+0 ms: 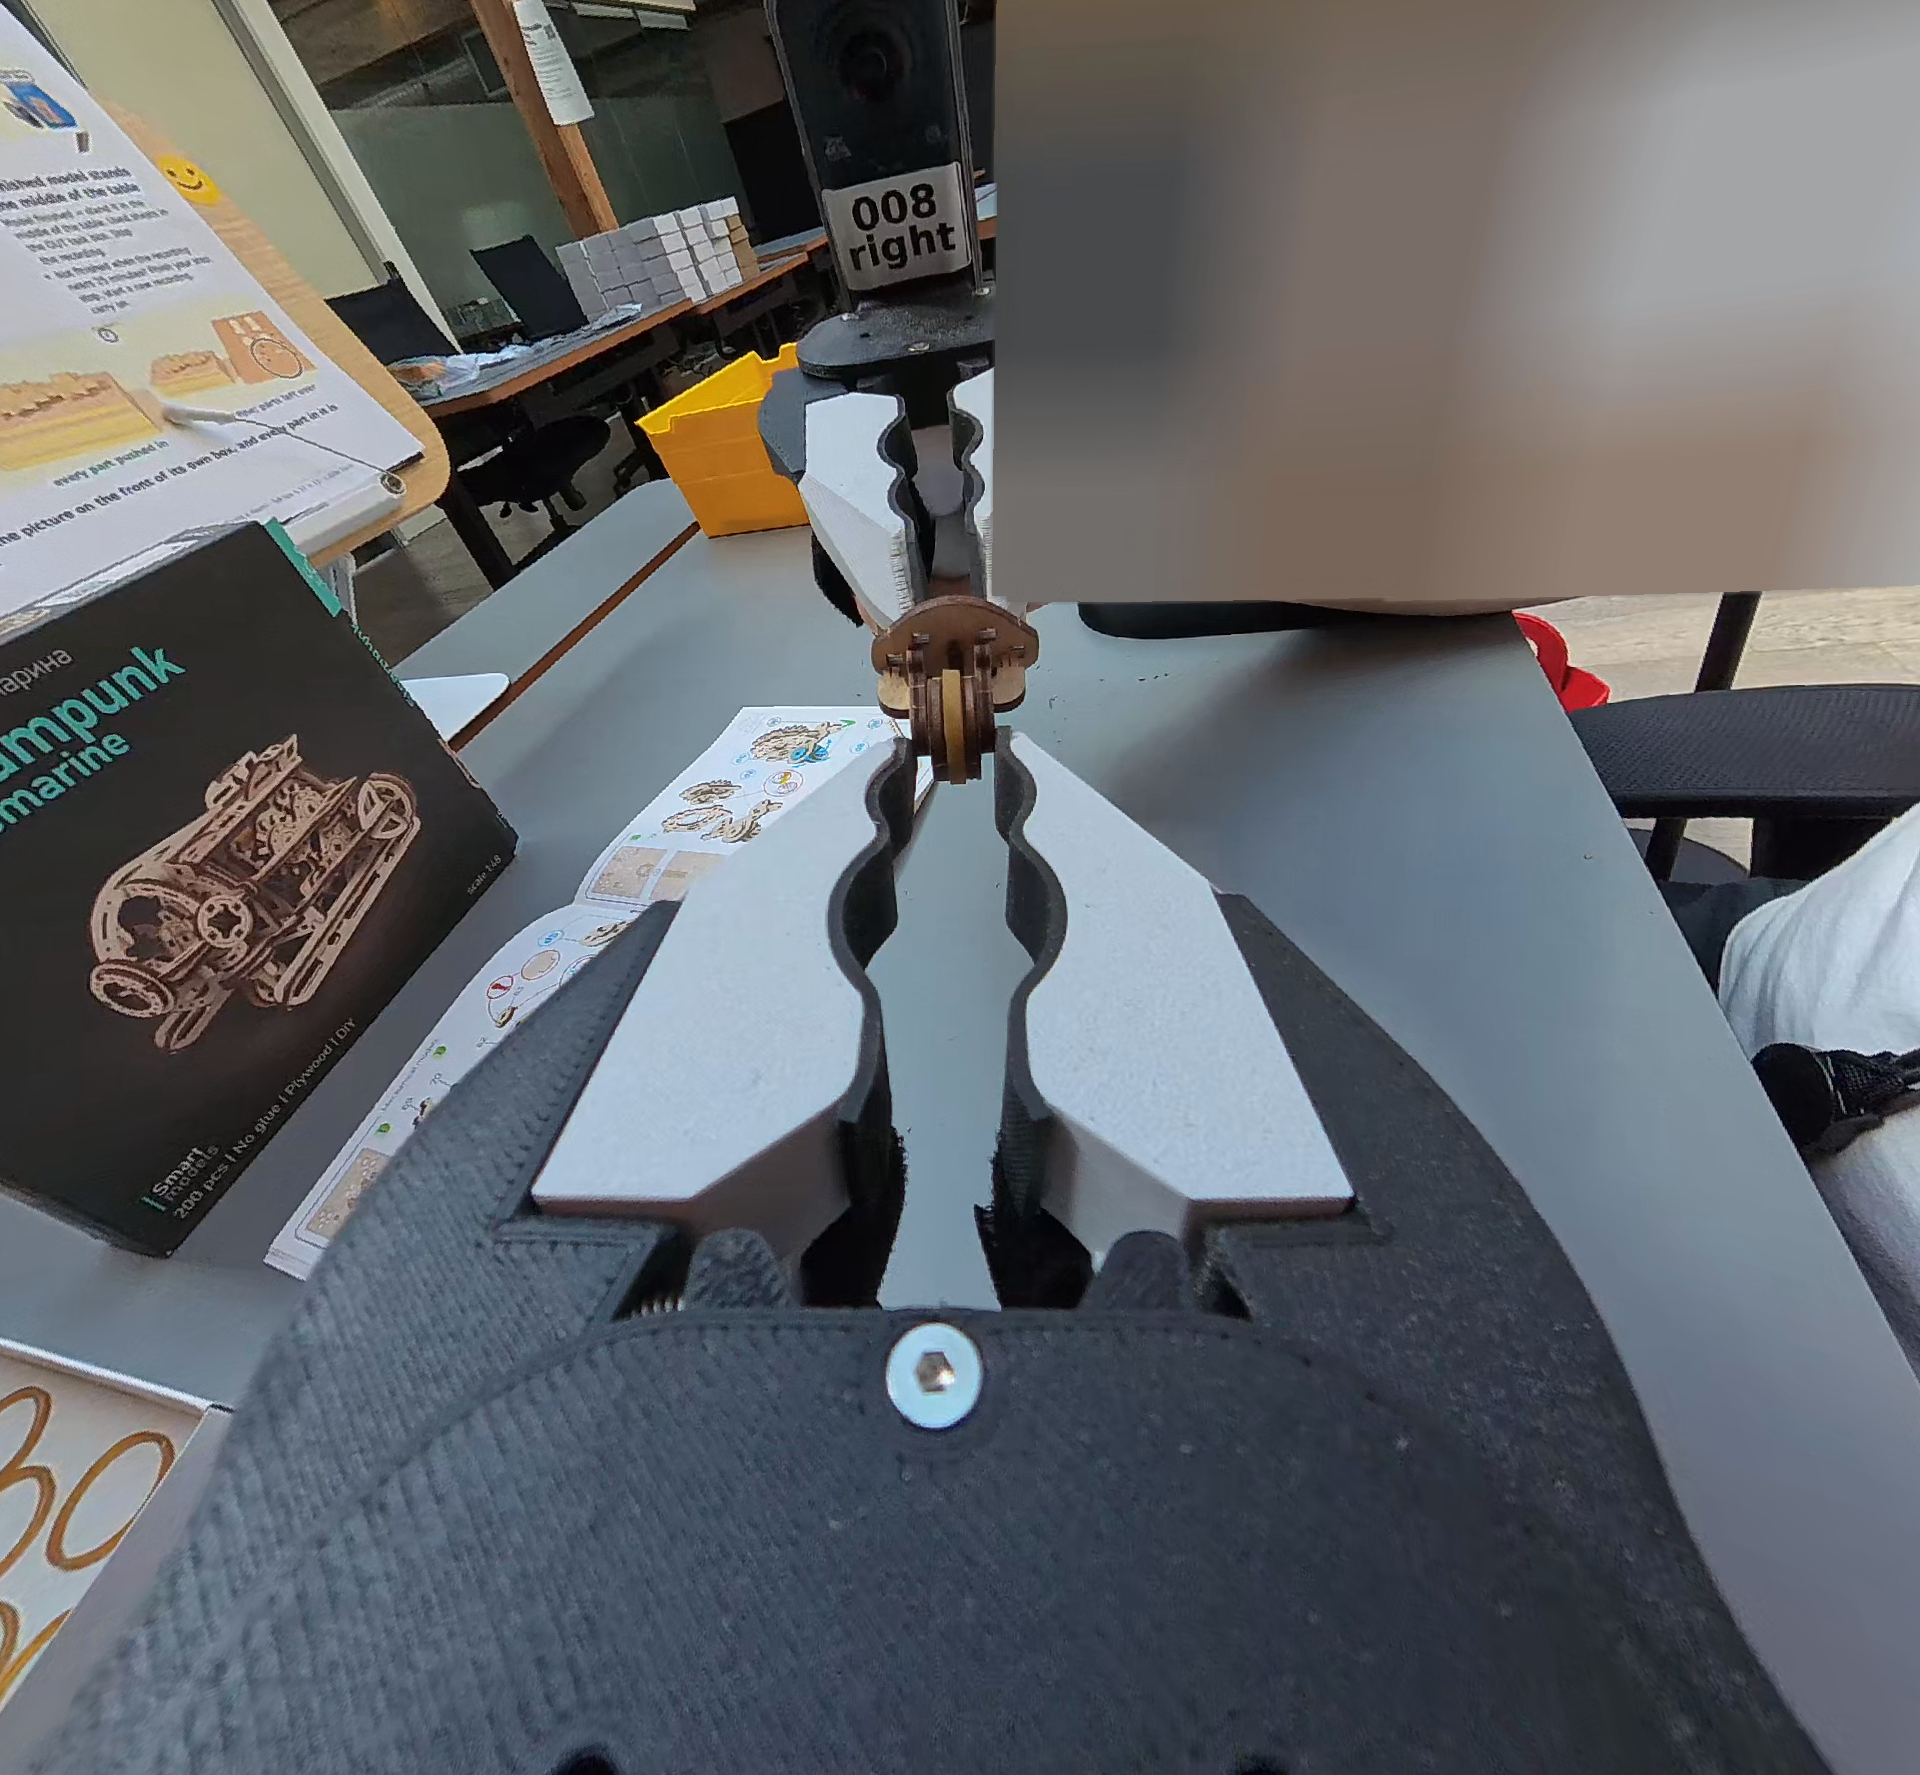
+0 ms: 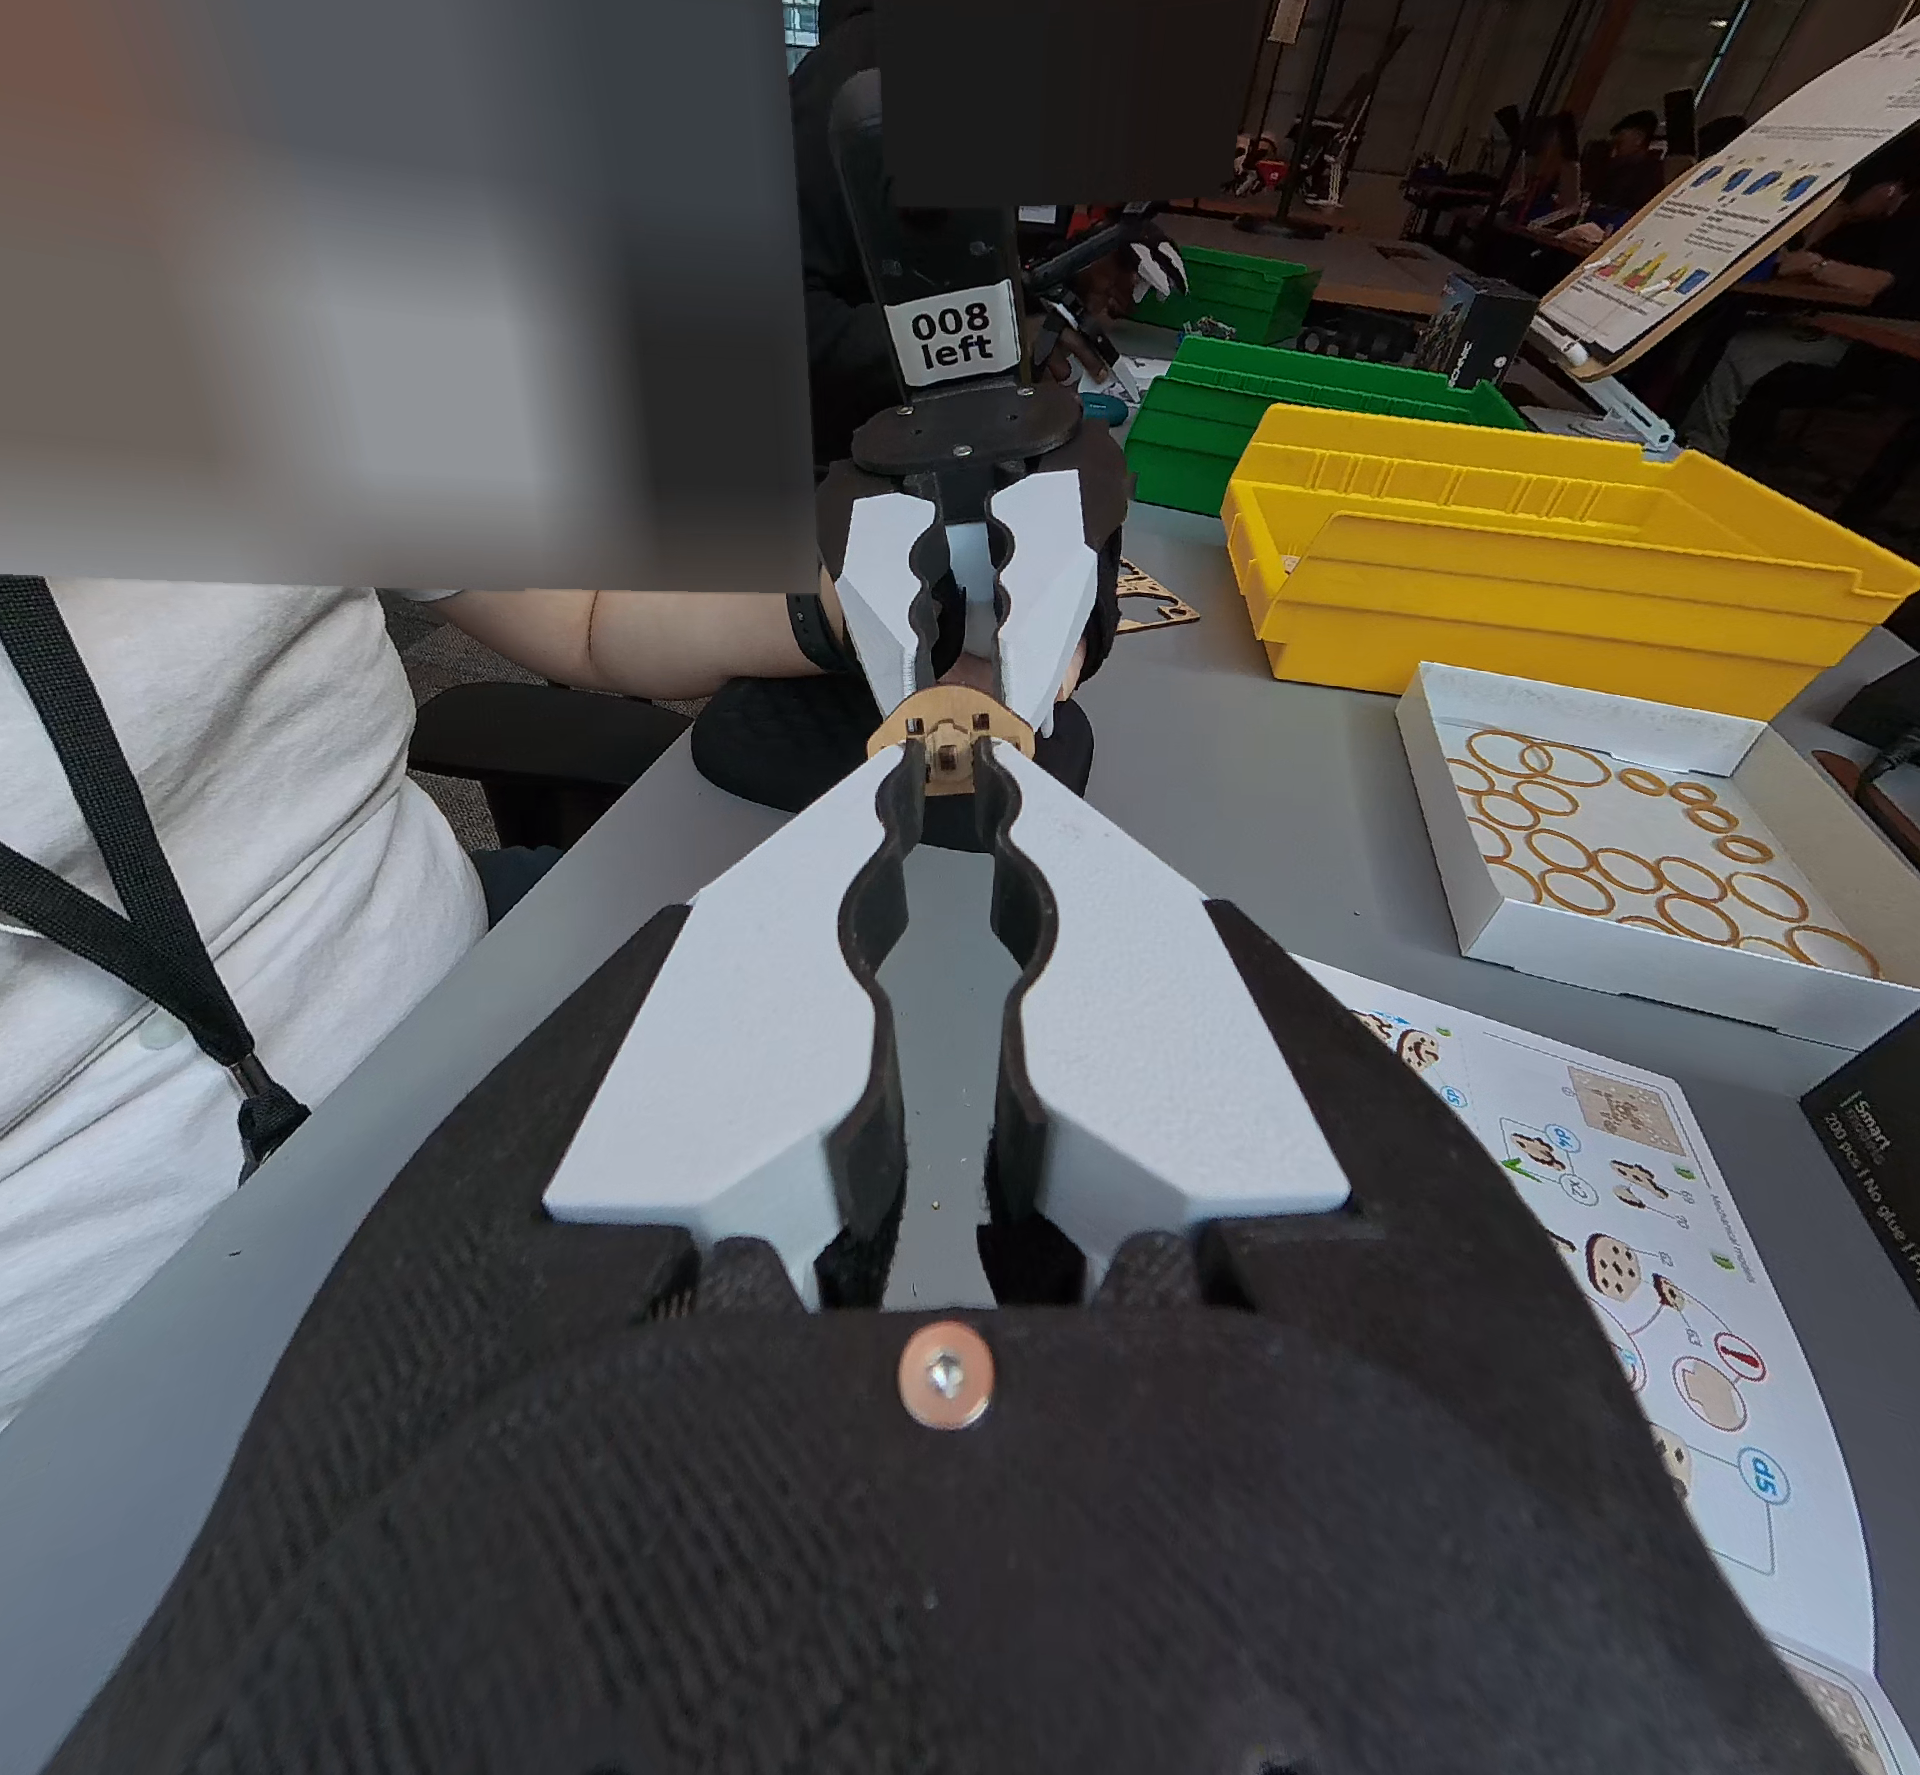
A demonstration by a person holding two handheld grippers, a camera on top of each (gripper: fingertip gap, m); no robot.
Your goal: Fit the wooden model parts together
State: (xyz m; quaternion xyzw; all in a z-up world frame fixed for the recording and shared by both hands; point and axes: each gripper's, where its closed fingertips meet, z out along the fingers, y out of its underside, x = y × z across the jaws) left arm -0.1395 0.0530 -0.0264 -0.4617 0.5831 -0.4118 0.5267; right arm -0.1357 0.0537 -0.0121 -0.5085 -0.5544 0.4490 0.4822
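Wood model piece (image 1: pixel 951 676) hangs above the surface, right between both tips. Left claw (image 1: pixel 952 757) pinches its small wheel end; right claw (image 2: pixel 948 761) pinches the far side, pointing straight back.

The wooden assembly (image 1: pixel 951 686) is partly hidden behind both grippers' jaws.

A small wooden assembly (image 1: pixel 953 676) is held above the table, just past 12 o'clock of centre in both wrist views. It is made of a pale half-round plate with slotted tabs and a stack of darker discs around a lighter disc, seen edge-on. From the right wrist view, its (image 2: pixel 948 738) square peg end is seen.
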